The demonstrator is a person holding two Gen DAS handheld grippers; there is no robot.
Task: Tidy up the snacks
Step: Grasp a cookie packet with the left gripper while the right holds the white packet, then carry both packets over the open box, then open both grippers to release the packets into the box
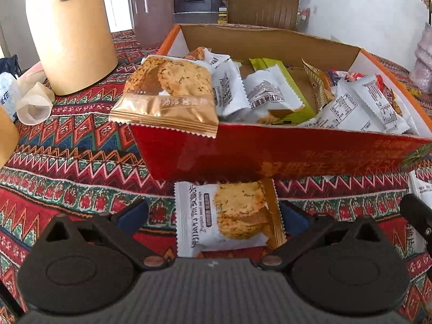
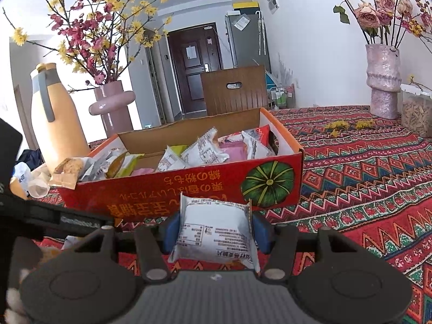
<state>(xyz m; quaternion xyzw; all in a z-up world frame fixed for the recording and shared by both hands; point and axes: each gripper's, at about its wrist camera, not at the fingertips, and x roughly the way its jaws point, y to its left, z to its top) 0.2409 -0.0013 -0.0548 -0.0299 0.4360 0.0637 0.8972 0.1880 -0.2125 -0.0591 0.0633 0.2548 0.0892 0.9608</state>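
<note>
An open red and orange cardboard box point(image 1: 270, 156) point(image 2: 189, 189) holds several wrapped snacks. A gold cookie packet point(image 1: 167, 97) hangs over its near left corner. My left gripper point(image 1: 213, 213) is open just in front of the box, low over the patterned tablecloth. A white and gold cookie packet point(image 1: 226, 216) lies on the cloth between its fingers. The left pad point(image 1: 135, 213) stands clear of the packet. My right gripper point(image 2: 216, 229) is shut on a white snack packet point(image 2: 216, 232), held in front of the box's red wall.
A tall tan jug point(image 1: 70, 32) point(image 2: 54, 124) and a mauve vase point(image 1: 151, 8) stand left of the box. Crumpled paper point(image 1: 35, 102) lies beside the jug. A pink vase of roses point(image 2: 383, 81) and a jar point(image 2: 415, 113) stand far right. Another packet point(image 1: 421, 189) lies at the right edge.
</note>
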